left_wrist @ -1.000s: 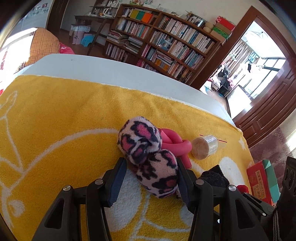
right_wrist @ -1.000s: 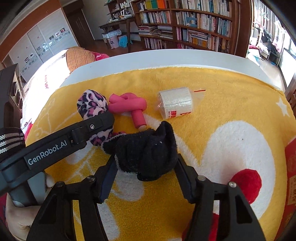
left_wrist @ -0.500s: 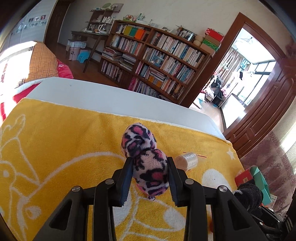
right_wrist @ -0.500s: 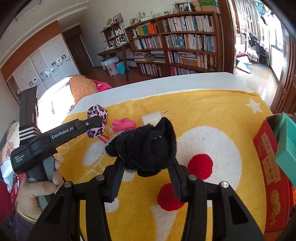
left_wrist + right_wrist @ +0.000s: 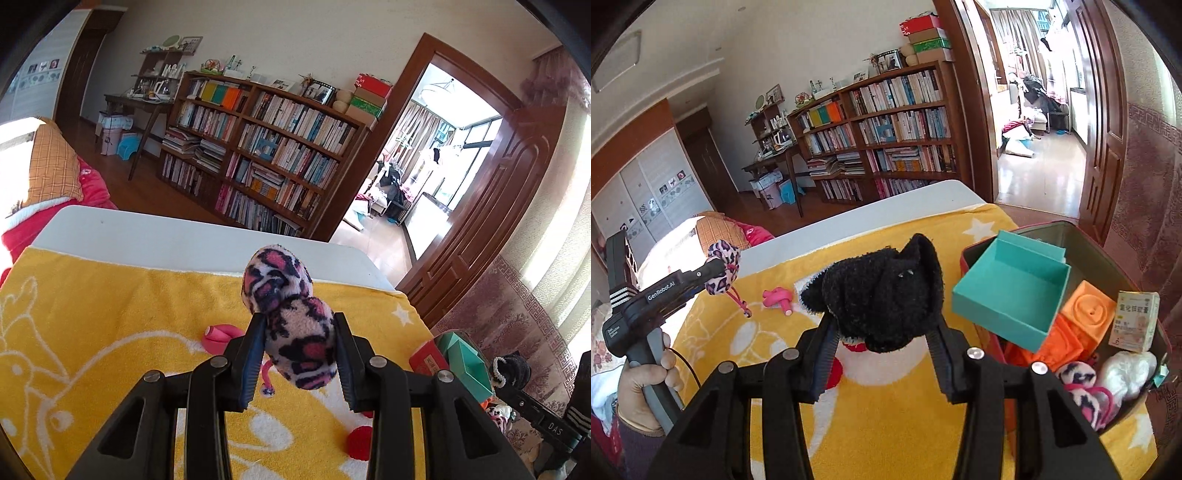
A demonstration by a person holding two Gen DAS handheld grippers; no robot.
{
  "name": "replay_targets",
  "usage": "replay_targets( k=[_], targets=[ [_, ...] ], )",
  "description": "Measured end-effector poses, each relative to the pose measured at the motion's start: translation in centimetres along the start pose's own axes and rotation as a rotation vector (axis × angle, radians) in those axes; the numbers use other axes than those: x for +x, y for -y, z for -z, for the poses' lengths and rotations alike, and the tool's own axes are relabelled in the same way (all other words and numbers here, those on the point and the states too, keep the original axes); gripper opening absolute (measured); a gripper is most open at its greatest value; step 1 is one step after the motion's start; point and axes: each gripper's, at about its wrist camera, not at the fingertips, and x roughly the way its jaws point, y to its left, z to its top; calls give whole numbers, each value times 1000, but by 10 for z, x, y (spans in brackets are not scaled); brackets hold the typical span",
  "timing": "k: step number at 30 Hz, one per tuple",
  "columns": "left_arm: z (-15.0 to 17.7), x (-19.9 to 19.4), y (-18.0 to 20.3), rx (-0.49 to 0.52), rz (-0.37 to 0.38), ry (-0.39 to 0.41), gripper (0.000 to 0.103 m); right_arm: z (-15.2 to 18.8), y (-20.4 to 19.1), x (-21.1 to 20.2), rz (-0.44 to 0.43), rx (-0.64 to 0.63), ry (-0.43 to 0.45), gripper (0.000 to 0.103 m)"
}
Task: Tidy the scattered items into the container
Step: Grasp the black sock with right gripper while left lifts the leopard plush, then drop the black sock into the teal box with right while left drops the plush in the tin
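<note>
My left gripper (image 5: 298,322) is shut on a pink-and-black leopard plush pouch (image 5: 291,325), held above the yellow towel (image 5: 110,314); its pink cord dangles below. The right wrist view shows the same pouch (image 5: 723,258) raised at the left. My right gripper (image 5: 881,325) is shut on a black fuzzy sock (image 5: 882,291), also off the towel, just left of the red container (image 5: 1052,227). A pink knotted tube (image 5: 777,297) lies on the towel. In the left wrist view the sock (image 5: 511,365) hangs at the far right.
The container holds a teal open box (image 5: 1012,291), orange blocks (image 5: 1089,314), a small carton (image 5: 1134,325), a white wad (image 5: 1126,373) and another leopard piece (image 5: 1078,376). A hand (image 5: 639,384) grips the left tool. A bookshelf (image 5: 266,147) stands beyond the white table edge.
Both grippers closed on their items and lifted them off the towel. The right one carried the sock rightward until the container came into view.
</note>
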Motion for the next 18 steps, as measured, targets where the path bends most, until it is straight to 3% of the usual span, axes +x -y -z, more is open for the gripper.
replay_targets(
  k=[6,11,15,18],
  targets=[
    [6,-1,36,62,55,-25,37,-9,67,-31,140,113,51,50],
    [14,-5,61,78,104,-40,37,-17,97,-45,219,140,77,50],
    [17,-7,82,102,125,-43,37,-21,112,-43,235,162,69,50],
    [20,-5,97,118,139,-49,37,-22,115,-39,198,155,52,50]
  ],
)
